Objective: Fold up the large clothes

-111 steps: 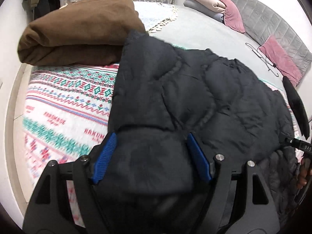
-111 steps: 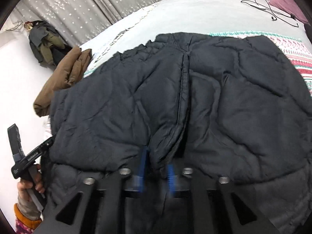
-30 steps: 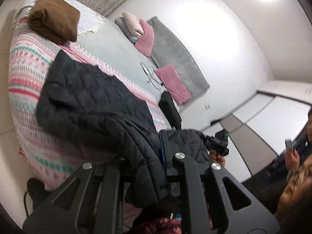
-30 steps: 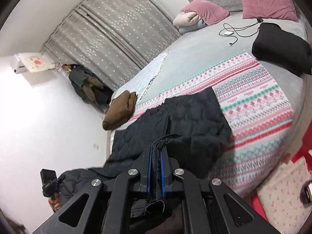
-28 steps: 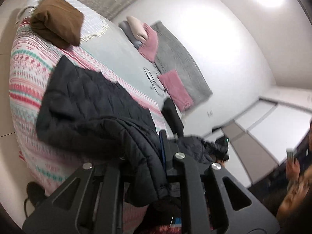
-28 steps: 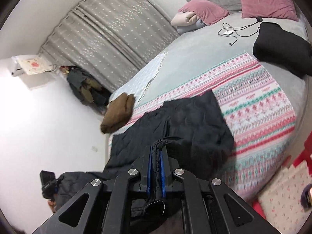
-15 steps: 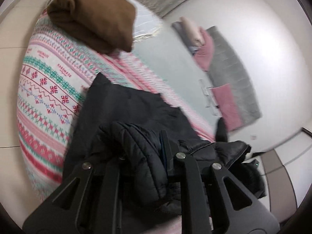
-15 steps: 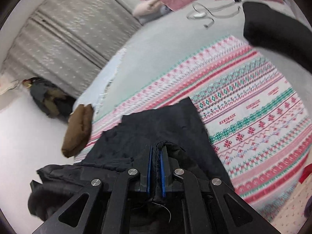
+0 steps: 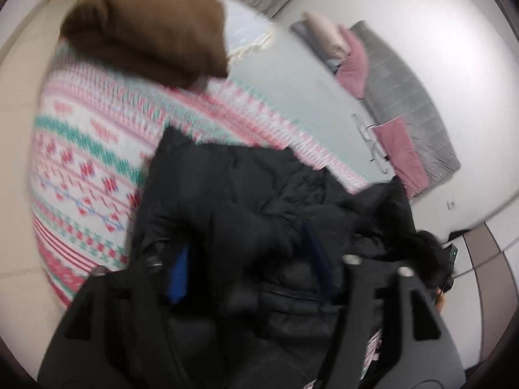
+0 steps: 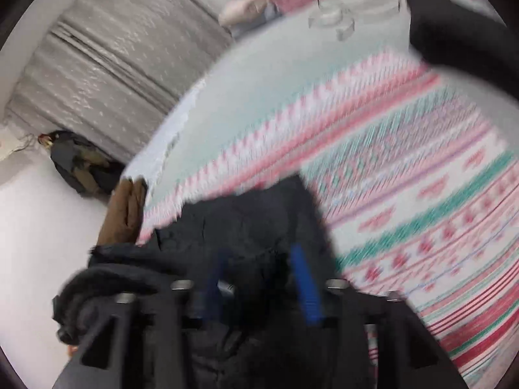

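A black quilted jacket [image 9: 246, 194] lies bunched on the patterned bedspread [image 9: 81, 149], folded over itself near the bed's edge. My left gripper [image 9: 249, 262] is open, its blue pads wide apart over the jacket's near fold. In the right wrist view the same jacket [image 10: 253, 223] lies below my right gripper [image 10: 259, 282], which is also open with its blue pads apart just above the fabric. Both views are motion-blurred.
A folded brown blanket [image 9: 146, 22] sits at the far corner of the bed. Pink and grey pillows [image 9: 353, 58] and a grey headboard are at the far end. A black garment [image 10: 454, 32] lies at the right. A grey curtain [image 10: 113, 48] hangs behind.
Both grippers were shut on the jacket and held it up high; they came down to the bed and opened, letting the jacket drop in a folded heap.
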Demonstrator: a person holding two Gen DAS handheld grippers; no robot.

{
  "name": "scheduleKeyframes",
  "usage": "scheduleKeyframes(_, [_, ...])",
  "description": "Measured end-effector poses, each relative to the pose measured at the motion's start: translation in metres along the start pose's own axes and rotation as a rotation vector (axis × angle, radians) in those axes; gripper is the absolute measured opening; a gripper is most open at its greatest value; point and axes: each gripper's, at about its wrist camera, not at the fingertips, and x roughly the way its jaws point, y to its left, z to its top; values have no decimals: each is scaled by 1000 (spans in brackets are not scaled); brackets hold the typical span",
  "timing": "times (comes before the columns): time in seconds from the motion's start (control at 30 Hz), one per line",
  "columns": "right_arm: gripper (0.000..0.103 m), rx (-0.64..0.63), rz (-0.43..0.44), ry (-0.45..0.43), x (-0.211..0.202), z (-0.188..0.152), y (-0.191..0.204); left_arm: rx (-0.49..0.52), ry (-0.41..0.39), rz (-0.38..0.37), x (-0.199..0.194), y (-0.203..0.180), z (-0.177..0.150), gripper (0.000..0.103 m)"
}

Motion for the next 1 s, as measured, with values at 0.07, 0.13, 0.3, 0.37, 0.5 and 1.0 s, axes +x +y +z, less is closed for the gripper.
scheduleKeyframes(0.07, [55, -33, 15, -34, -18, 7, -3, 54, -61, 18, -20, -4, 1, 81])
scheduleKeyframes(0.13, [55, -65, 3, -26, -24, 10, -4, 117, -103, 45, -33, -6, 1, 83])
scheduleKeyframes(0.3, [55, -182, -60, 56, 3, 2, 7, 259, -58, 196, -8, -4, 1, 83])
scheduleKeyframes(0.37, [55, -228, -52, 99, 18, -4, 14, 341, -23, 221, 10, -6, -4, 83])
scheduleKeyframes(0.5, [55, -330, -69, 167, 53, -13, 35, 450, 36, 236, 38, -13, -10, 81])
scheduleKeyframes(1.0, [6, -313, -131, -118, 32, 24, 50, 435, -186, 235, 19, -44, 30, 6])
